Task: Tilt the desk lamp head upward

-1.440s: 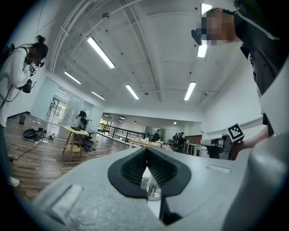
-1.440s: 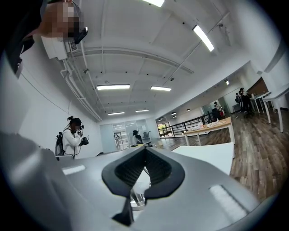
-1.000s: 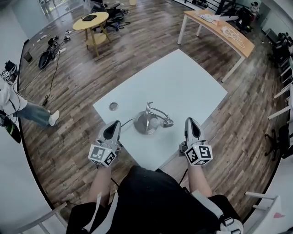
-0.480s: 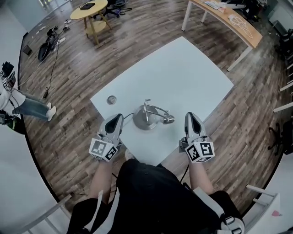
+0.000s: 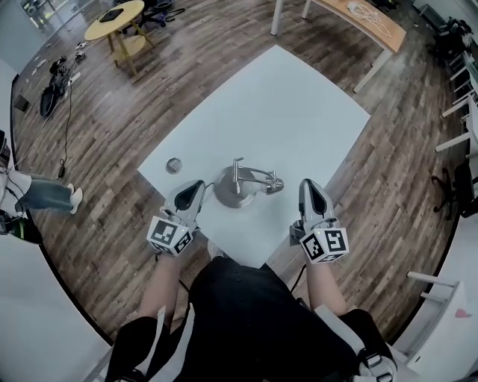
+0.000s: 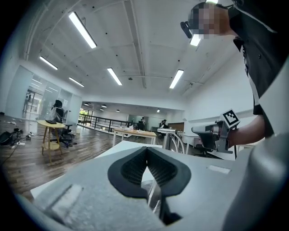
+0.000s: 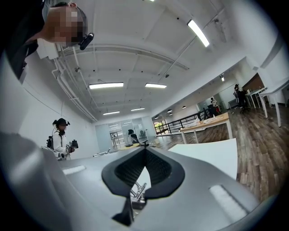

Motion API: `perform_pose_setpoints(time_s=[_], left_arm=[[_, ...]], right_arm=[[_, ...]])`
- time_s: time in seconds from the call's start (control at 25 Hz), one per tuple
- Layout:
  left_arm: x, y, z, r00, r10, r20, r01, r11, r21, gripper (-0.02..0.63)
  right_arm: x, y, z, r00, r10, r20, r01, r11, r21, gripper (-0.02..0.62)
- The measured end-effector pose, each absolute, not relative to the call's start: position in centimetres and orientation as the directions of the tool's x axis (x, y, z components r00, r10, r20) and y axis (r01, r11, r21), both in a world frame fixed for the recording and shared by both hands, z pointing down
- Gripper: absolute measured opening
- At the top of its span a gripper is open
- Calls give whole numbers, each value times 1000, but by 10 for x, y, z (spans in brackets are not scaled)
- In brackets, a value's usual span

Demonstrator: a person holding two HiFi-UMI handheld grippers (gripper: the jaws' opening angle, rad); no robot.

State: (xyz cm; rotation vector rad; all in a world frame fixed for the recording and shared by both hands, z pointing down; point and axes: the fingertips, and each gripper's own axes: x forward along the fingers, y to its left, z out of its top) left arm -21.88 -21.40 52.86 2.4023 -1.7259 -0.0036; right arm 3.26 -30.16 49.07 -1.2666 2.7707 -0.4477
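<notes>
Centrally in the head view, the desk lamp stands on the white surface, near that surface's lower corner; its round metal base carries a short upright post, from which a curved arm runs to the right and ends in the lamp head, which sits low over the surface. Left of the base, near but not touching it, lies the left claw, clenched with its ribbed pads pressed together and nothing between them; the left gripper view confirms the closure, with the lamp's chrome post showing beyond the tips. Right of the lamp head, apart from it, lies the right claw, likewise clenched and empty; a part of the lamp shows through the gap below its pads. Each claw bears a marker cube at its rear. A small round disc lies on the surface to the upper left of the lamp. Beyond the surface: a wood floor, a yellow round table at upper left, a wooden desk at upper right, and a person at the left edge.
</notes>
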Motion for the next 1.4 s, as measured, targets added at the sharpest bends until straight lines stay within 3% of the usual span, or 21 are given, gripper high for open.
perform_pose_setpoints(time_s=[0.12,0.48,0.84,1.28,1.4], left_arm=[[-214,-220,547,384,-910,153,-920,-364,142,2],[-182,-239,614,583,-749,314,-806,-581,114,152],[-161,-252,667,689,-590,422,-681,-726,96,236],[-146,-249,697,745,-448,495,-548,-834,70,242],[-144,-249,704,740,-436,512,-538,-841,61,242]], right_arm=[[34,-293,497,-636,-767,87,-753,592,-288,5],[45,-267,519,-574,-804,157,-806,519,-285,5],[47,-250,523,-535,-827,173,-823,463,-329,5],[25,-240,541,-558,-800,219,-808,464,-364,6],[16,-237,548,-585,-777,232,-781,463,-418,79]])
